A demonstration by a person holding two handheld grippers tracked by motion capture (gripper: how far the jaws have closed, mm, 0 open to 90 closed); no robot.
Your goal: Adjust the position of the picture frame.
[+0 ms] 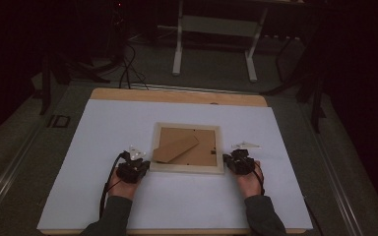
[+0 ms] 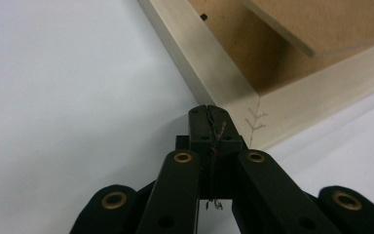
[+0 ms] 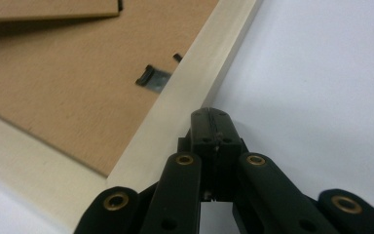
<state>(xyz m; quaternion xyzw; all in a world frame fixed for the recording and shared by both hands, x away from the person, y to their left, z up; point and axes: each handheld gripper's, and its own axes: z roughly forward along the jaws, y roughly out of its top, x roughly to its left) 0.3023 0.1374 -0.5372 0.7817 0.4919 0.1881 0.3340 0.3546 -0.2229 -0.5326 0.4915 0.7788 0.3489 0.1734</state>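
Left tool [image 2: 208, 111] closed, empty, at frame [image 1: 187, 168] near-left corner; right tool [image 3: 209, 114] closed, empty, against frame's right rail.

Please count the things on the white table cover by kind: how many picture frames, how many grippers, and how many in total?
Picture frame, lying face down with its brown back board up: 1
Grippers, both with jaws shut: 2, the left gripper at the frame's near left corner, the right gripper at its right side
Total: 3
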